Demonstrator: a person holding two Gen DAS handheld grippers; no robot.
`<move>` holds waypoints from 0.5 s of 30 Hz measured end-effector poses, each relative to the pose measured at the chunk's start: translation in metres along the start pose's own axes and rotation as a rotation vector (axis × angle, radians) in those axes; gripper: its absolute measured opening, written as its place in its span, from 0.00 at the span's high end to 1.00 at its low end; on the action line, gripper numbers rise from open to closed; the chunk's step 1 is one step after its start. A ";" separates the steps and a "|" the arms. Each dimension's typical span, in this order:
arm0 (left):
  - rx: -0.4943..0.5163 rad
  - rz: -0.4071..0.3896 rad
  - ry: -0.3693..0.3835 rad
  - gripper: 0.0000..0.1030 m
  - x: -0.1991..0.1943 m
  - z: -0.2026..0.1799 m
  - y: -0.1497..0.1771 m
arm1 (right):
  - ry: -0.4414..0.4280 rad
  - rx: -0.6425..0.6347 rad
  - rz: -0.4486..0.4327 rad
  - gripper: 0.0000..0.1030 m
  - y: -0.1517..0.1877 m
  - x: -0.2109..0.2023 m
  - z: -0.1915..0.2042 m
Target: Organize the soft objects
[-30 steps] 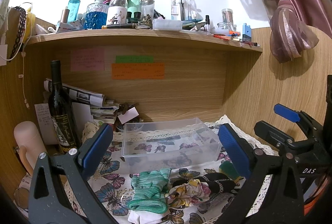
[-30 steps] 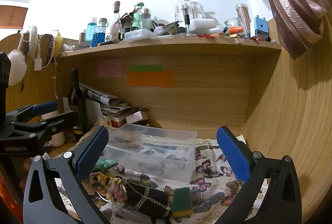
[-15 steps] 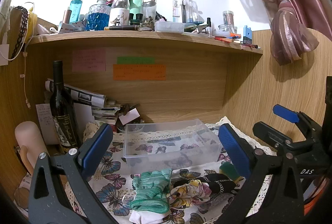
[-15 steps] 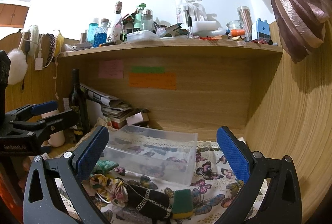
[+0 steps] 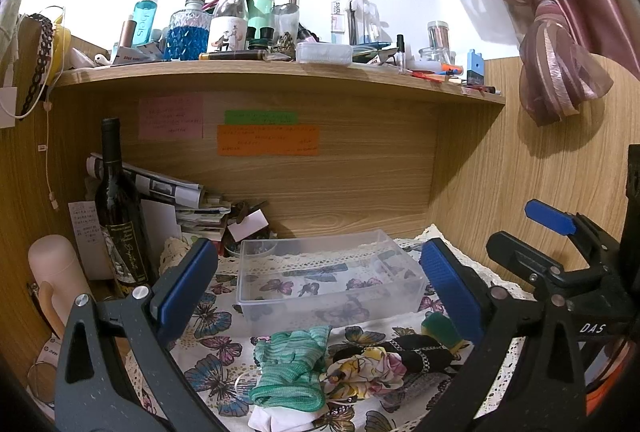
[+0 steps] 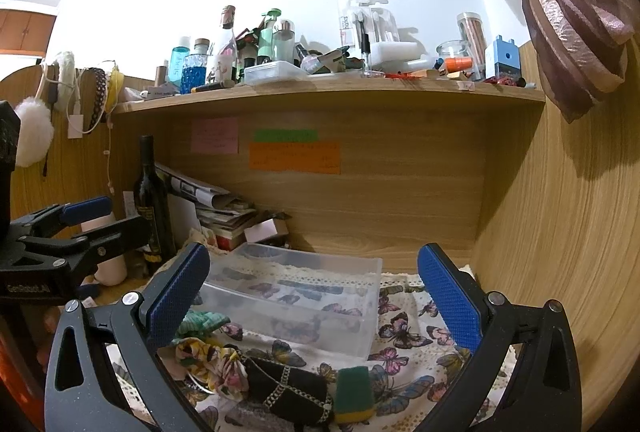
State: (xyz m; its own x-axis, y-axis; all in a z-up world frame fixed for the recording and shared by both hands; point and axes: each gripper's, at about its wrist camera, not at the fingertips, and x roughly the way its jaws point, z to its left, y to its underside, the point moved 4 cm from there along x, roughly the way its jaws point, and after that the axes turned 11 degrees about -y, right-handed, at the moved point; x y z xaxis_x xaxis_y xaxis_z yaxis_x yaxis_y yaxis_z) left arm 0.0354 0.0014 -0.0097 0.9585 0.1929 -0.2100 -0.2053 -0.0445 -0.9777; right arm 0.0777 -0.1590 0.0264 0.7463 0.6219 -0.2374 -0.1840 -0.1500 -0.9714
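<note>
With both tongs, left (image 5: 316,286) and right (image 6: 312,292), open and empty, I judged the green cloth (image 5: 292,368) near the worktop's front edge best pinched mid-fold and lifted into the clear bin (image 5: 330,282).

Table (image 5: 120,296) carries a butterfly cloth (image 5: 208,348). On the cloth: clear bin (image 5: 412,286), green cloth (image 5: 292,364), floral scrunchie (image 5: 362,368), black pouch (image 5: 420,354), sponge (image 5: 438,326). Wine bottle (image 5: 120,207) stands at the left.

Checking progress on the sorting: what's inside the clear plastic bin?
Nothing is in the clear plastic bin; the butterfly cloth shows through its floor. Its far corner, behind the rim, is unclear.
</note>
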 end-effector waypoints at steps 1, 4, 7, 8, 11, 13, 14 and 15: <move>0.000 -0.001 0.000 0.00 0.000 0.000 0.000 | -0.001 0.000 0.000 0.00 0.000 0.000 0.000; 0.000 -0.003 0.000 0.00 -0.001 -0.001 -0.002 | -0.005 -0.003 0.000 0.00 0.000 0.000 0.001; -0.001 -0.002 -0.003 0.00 -0.002 -0.002 -0.002 | -0.014 -0.004 0.000 0.00 0.000 -0.001 0.000; 0.001 -0.002 -0.002 0.00 -0.001 -0.002 -0.001 | -0.016 -0.002 0.002 0.00 0.000 -0.001 0.000; 0.001 0.003 0.005 0.00 -0.001 -0.002 -0.002 | -0.018 0.002 0.004 0.00 0.000 0.000 -0.001; 0.001 0.009 0.008 0.00 -0.001 -0.003 -0.002 | -0.022 0.006 0.006 0.00 0.001 0.001 -0.002; 0.000 0.011 0.006 0.00 0.001 -0.003 -0.001 | -0.026 0.008 0.008 0.00 0.001 0.001 -0.003; -0.001 0.013 0.001 0.00 0.002 -0.002 -0.001 | -0.028 0.011 0.009 0.00 0.002 0.001 -0.004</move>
State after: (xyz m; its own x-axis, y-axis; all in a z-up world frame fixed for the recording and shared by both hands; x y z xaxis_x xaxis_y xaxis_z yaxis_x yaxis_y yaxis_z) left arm 0.0377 -0.0005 -0.0094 0.9560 0.1913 -0.2224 -0.2172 -0.0477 -0.9750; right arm 0.0806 -0.1613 0.0240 0.7264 0.6416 -0.2461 -0.1977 -0.1479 -0.9690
